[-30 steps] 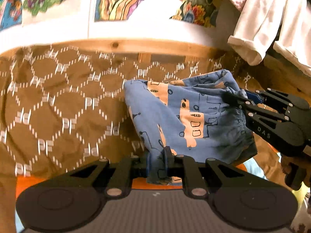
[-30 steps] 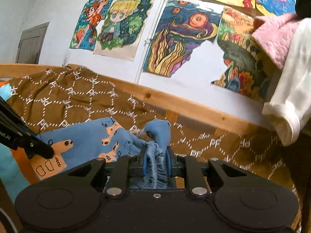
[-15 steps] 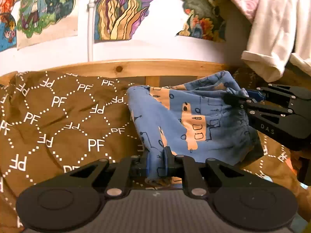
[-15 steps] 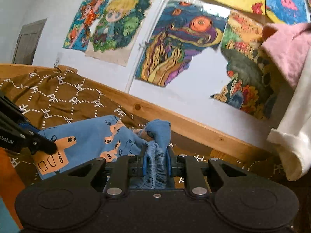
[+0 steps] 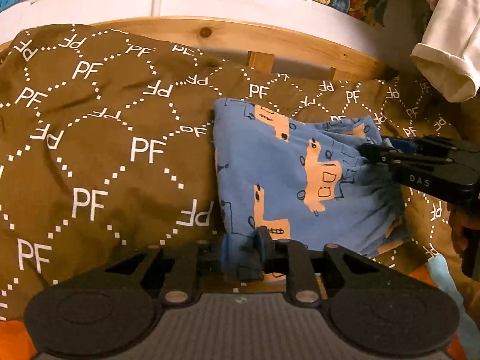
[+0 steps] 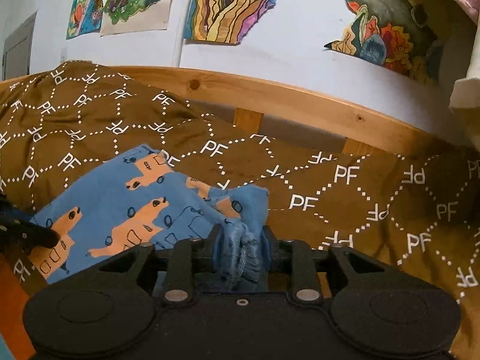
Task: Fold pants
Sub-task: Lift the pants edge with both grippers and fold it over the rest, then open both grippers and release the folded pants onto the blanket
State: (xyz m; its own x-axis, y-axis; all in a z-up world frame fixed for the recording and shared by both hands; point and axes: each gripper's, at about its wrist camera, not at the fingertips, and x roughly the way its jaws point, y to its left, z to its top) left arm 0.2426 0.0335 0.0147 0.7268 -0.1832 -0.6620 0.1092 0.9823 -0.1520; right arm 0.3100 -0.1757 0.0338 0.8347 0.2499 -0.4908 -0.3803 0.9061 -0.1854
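Note:
Blue pants (image 5: 285,174) printed with orange vehicles lie folded on the brown "PF" bedspread (image 5: 105,150). My left gripper (image 5: 243,252) sits at their near corner. Its jaws are opening, with the cloth loose between them. In the left wrist view my right gripper (image 5: 364,150) comes in from the right at the gathered waistband. Seen from the right wrist, the pants (image 6: 120,204) spread to the left. The bunched waistband stands between the right gripper's (image 6: 240,252) opening jaws. The left gripper's tip (image 6: 51,237) shows at the left edge.
A wooden bed rail (image 5: 240,39) runs behind the bedspread under a white wall with coloured drawings (image 6: 234,6). White and pink clothes (image 5: 444,54) hang at the upper right. Orange fabric (image 5: 12,339) and a light blue item (image 5: 444,273) show at the near edges.
Both grippers moved forward and down, laying the pants on the bedspread. The jaws of both now stand wider than before, and the cloth sits looser between them.

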